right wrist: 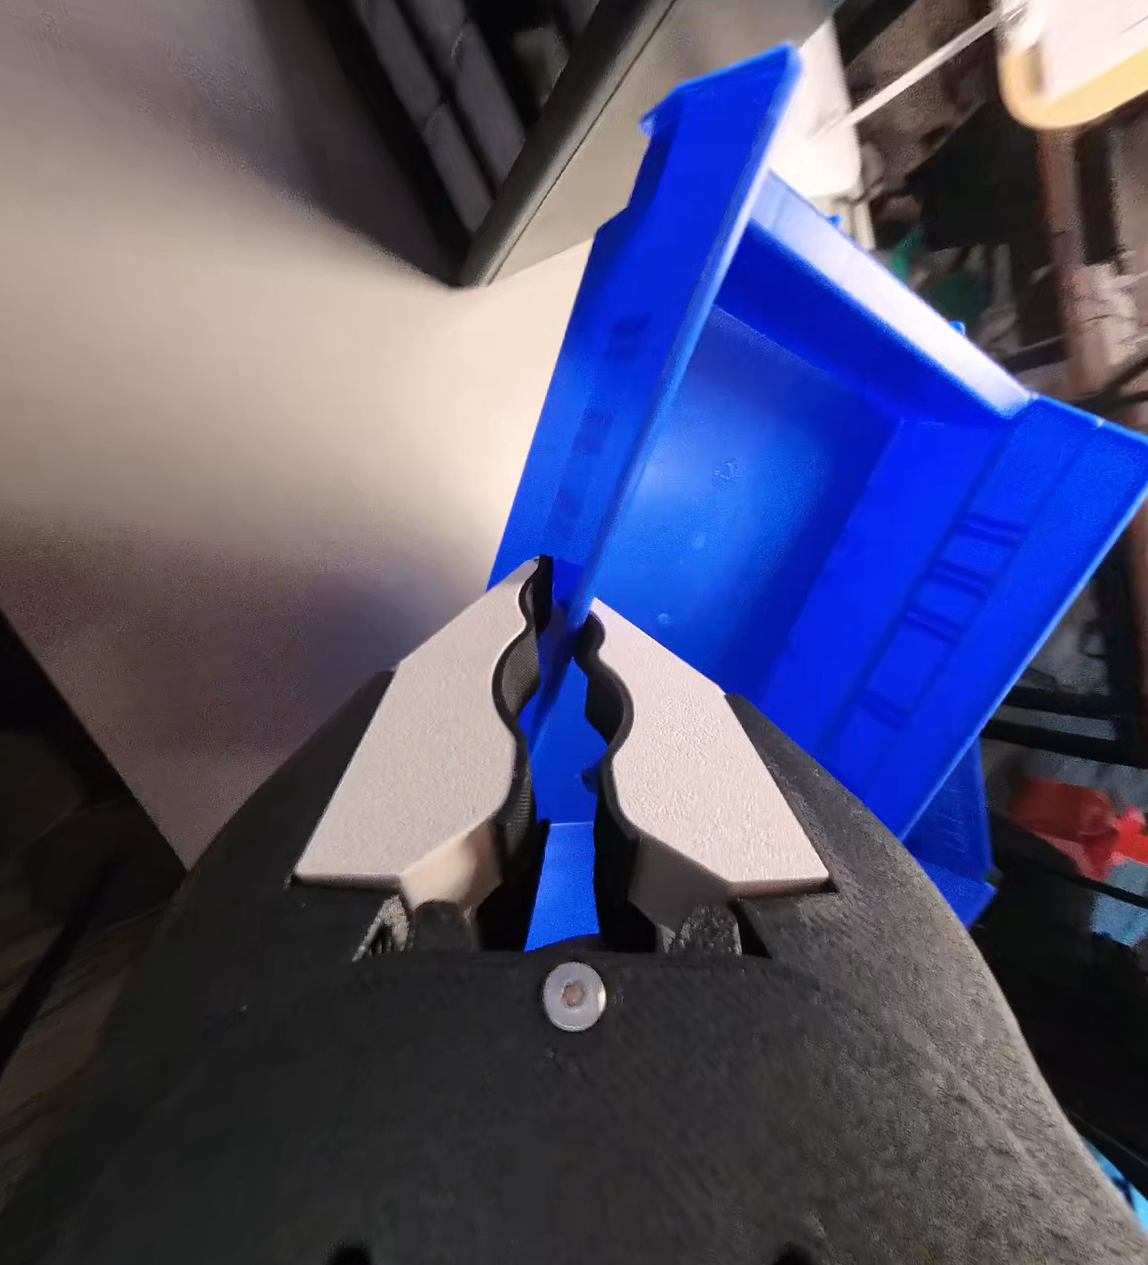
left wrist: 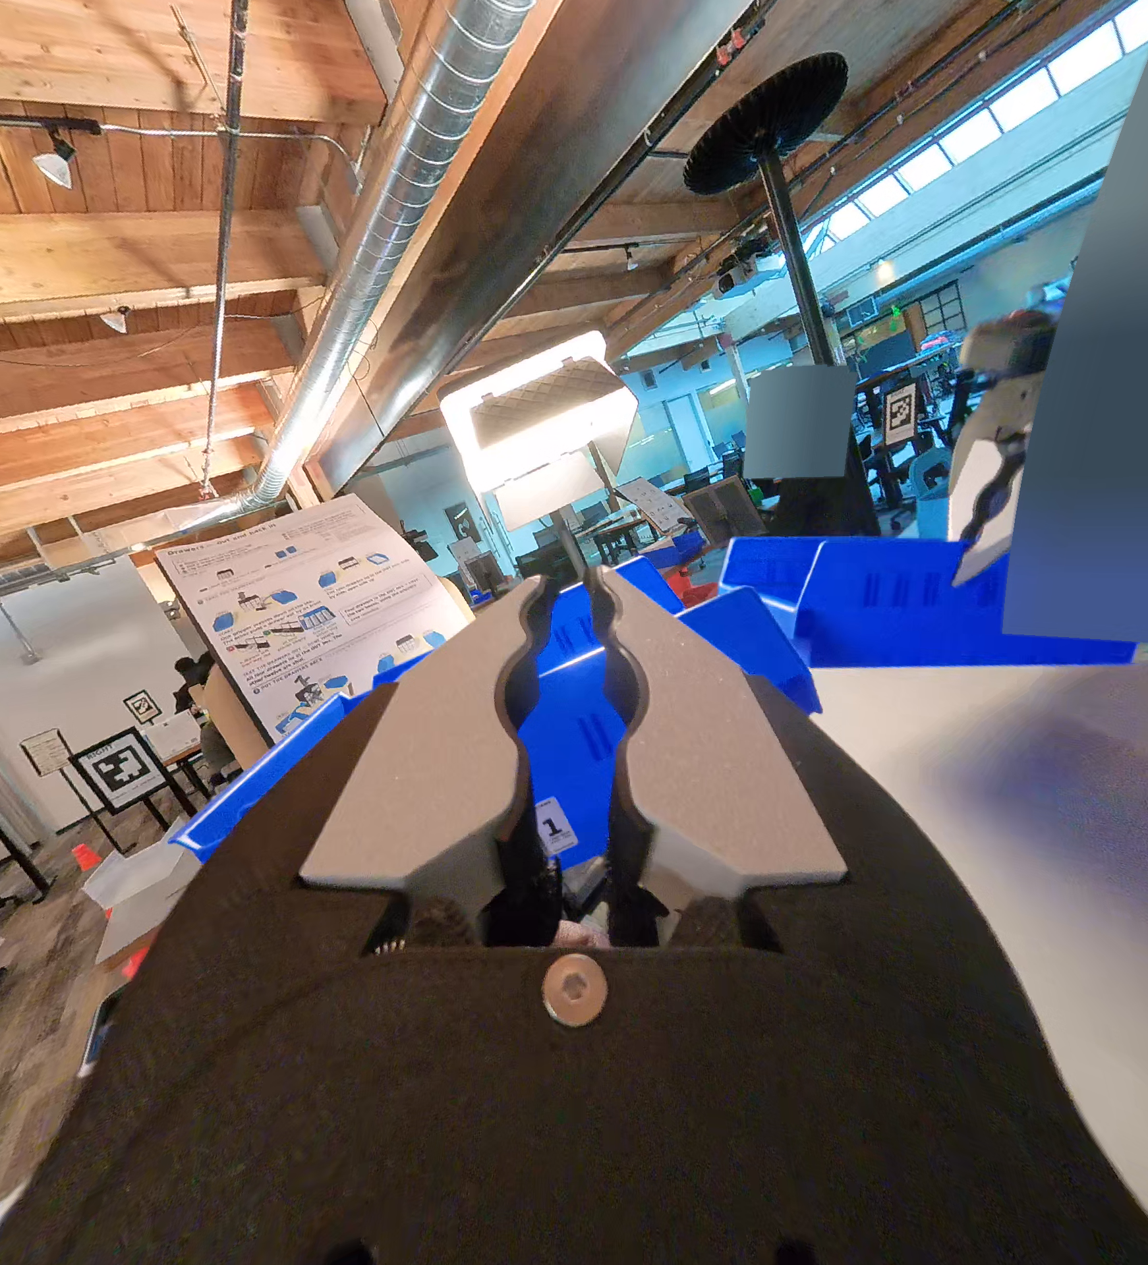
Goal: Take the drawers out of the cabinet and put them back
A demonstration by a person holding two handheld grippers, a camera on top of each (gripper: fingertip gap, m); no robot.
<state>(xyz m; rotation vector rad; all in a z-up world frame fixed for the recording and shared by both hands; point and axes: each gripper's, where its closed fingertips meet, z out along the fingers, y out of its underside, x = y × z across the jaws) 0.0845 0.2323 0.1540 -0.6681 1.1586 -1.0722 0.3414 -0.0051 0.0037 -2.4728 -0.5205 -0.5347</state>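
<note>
In the right wrist view my right gripper (right wrist: pixel 561 589) is shut on the side wall of an empty blue drawer (right wrist: pixel 763 479) and holds it tilted above the white table (right wrist: pixel 215 411). The black cabinet (right wrist: pixel 489 150) stands at the far top of that view. In the left wrist view the same drawer (left wrist: pixel 900 602) shows at the right, with the right gripper (left wrist: pixel 982 541) on its edge. My left gripper (left wrist: pixel 571 580) points up over blue bins, its jaws a little apart with nothing between them.
Several blue bins (left wrist: pixel 735 630) lie beyond the left gripper, and a larger blue bin (left wrist: pixel 263 773) lies under it. An instruction board (left wrist: pixel 304 602) leans at the left and a bright lamp (left wrist: pixel 537 411) stands behind. Red items (right wrist: pixel 1098 828) lie at the lower right.
</note>
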